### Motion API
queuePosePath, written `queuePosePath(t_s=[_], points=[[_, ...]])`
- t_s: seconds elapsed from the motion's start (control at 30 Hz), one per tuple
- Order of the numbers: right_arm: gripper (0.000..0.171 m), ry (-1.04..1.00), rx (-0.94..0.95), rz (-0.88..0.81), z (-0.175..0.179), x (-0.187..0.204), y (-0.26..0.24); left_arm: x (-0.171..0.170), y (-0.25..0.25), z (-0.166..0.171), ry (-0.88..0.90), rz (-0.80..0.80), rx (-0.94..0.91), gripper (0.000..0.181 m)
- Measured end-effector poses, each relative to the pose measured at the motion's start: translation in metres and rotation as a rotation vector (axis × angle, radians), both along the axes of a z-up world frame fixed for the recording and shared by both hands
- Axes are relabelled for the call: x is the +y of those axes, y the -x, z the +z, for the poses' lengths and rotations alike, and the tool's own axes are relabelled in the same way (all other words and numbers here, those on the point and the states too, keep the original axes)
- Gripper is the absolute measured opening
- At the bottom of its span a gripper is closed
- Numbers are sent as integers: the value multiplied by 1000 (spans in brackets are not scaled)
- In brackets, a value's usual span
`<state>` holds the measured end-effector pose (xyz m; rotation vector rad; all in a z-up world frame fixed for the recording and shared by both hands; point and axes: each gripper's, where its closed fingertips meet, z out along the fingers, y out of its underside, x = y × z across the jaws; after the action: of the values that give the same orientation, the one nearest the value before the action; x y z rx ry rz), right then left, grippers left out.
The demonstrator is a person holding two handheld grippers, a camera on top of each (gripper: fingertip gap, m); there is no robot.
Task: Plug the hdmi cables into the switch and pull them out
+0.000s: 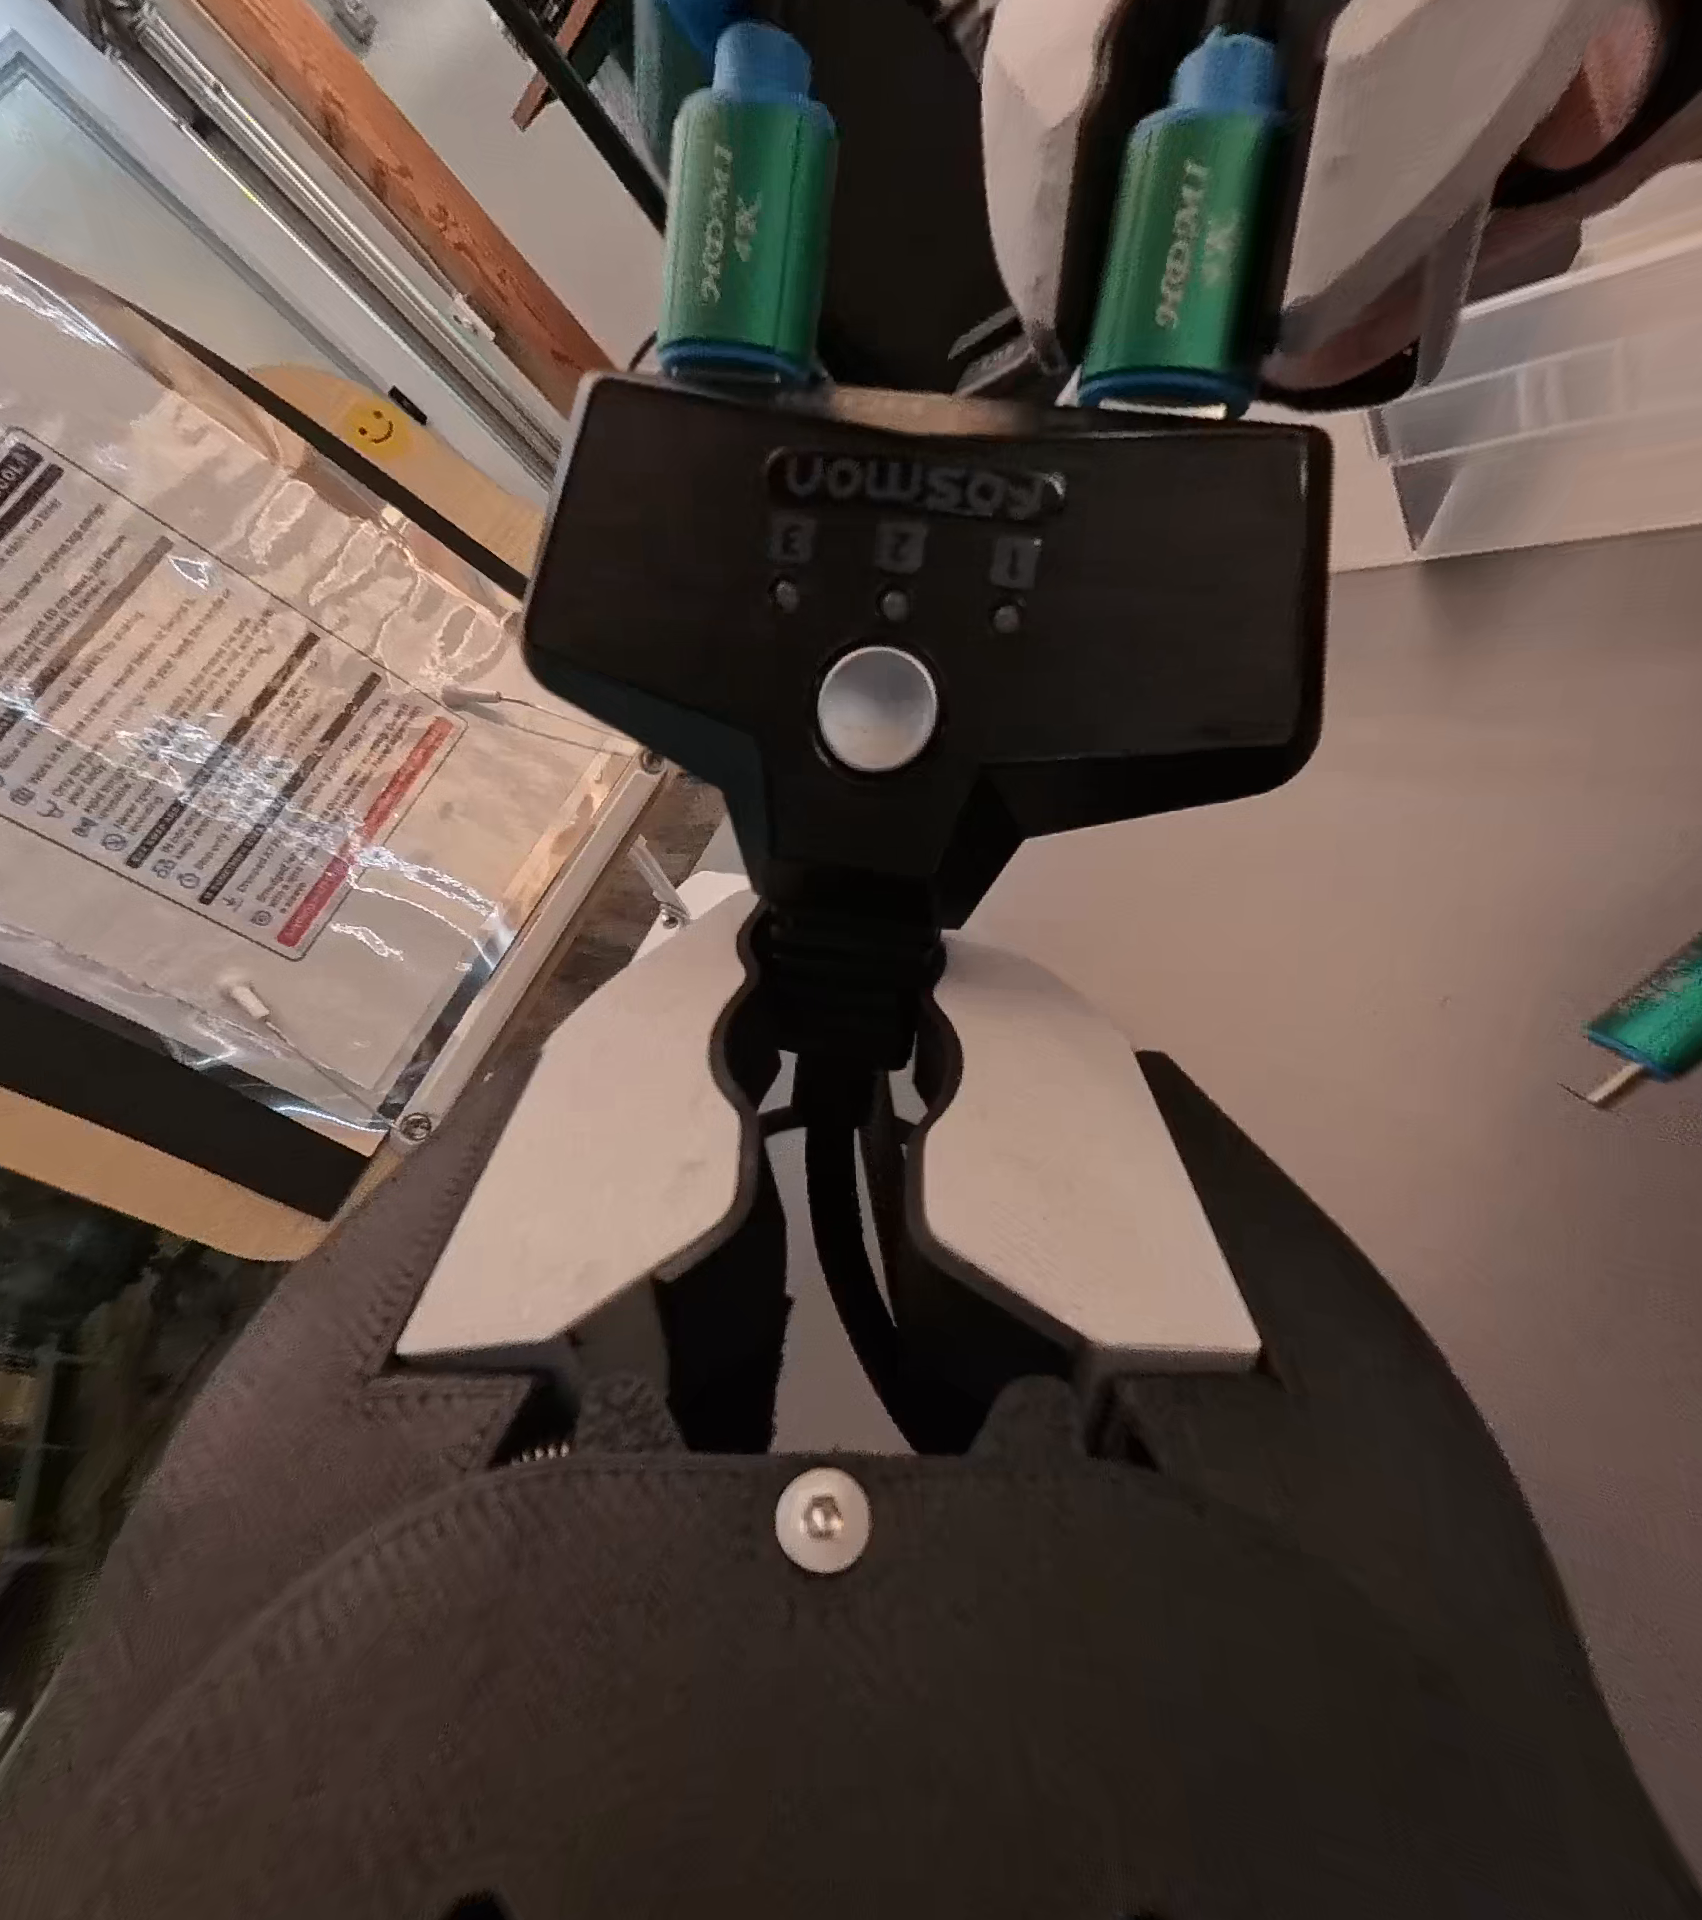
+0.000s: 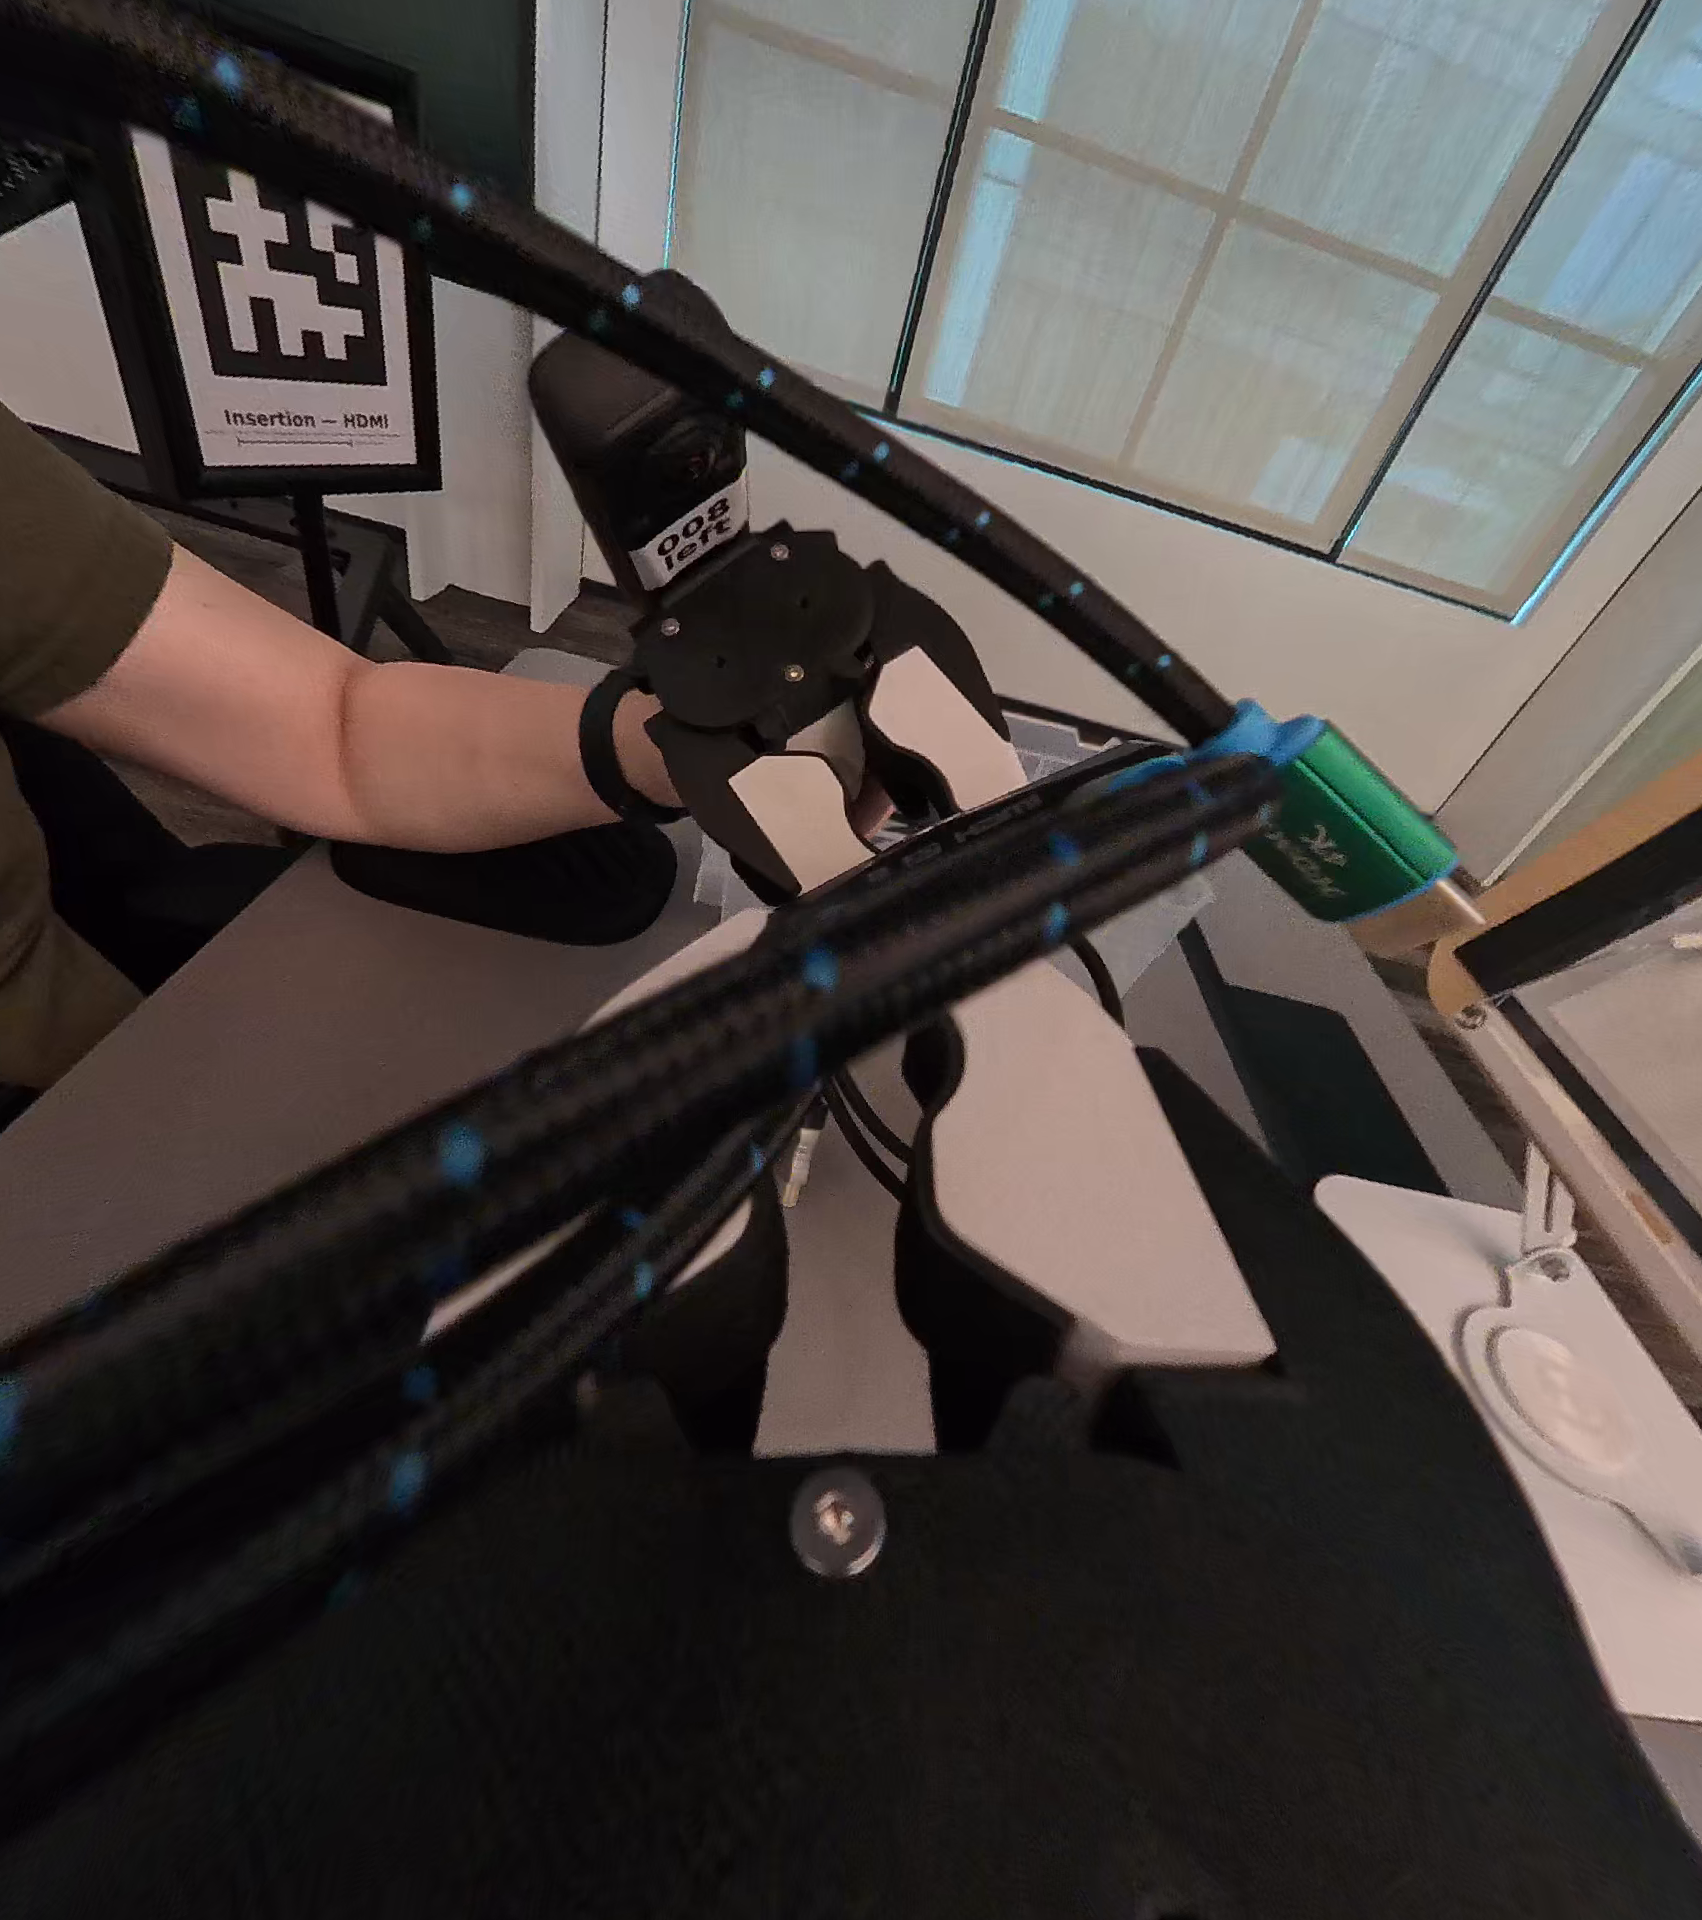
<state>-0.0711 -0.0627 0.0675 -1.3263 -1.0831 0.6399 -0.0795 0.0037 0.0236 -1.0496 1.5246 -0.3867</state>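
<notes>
The left gripper (image 1: 836, 997) pinches the black switch's (image 1: 925, 613) cable neck; the right gripper (image 1: 1179, 208) squeezes a green plug (image 1: 1174, 260) there.

Laminated sheet (image 1: 151, 727), marker sign (image 2: 291, 301), window (image 2: 1294, 260) behind.

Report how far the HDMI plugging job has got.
Done: the left green HDMI plug sits seated in the black switch, which the left gripper clamps by its cable neck. In hand: the right gripper pinches the right green HDMI plug at its port, a sliver of metal showing; going in or coming out cannot be told. Left: no plug stands between them, and a third green HDMI plug lies loose on the table.
</notes>
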Motion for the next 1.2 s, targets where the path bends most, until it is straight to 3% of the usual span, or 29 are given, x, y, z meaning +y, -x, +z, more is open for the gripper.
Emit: queuePosePath(t_s=[0.03, 0.3, 0.47, 0.67, 0.8, 0.97, 1.07, 1.13, 1.2], points=[[21, -18, -1, -3, 2, -1, 0, -1, 0, 2, 6, -2, -5, 23], [21, -55, 163, 97, 32, -17, 0, -24, 1, 23, -36, -68, -50, 22], [20, 2, 233, 118, 38, -16, 1, -23, 8, 34, -90, -27, -43, 22], [19, 12, 164, 65, 25, -8, 5, -11, 17, 35, -168, 33, 7, 23], [19, 103, 299, 76, 35, -1, 5, -5, 16, 46, -192, 80, -103, 25], [18, 226, 354, 84, 29, 7, -2, 1, 12, 38, -196, 126, -65, 25], [13, 342, 425, -27, 26, 28, -11, 16, 16, 42, -308, 249, -51, 24], [17, 405, 516, -37, 30, 34, -13, 22, 17, 41, -379, 298, -41, 24], [10, 490, 571, -51, 28, 39, -15, 25, 17, 40, -403, 314, -38, 24]])
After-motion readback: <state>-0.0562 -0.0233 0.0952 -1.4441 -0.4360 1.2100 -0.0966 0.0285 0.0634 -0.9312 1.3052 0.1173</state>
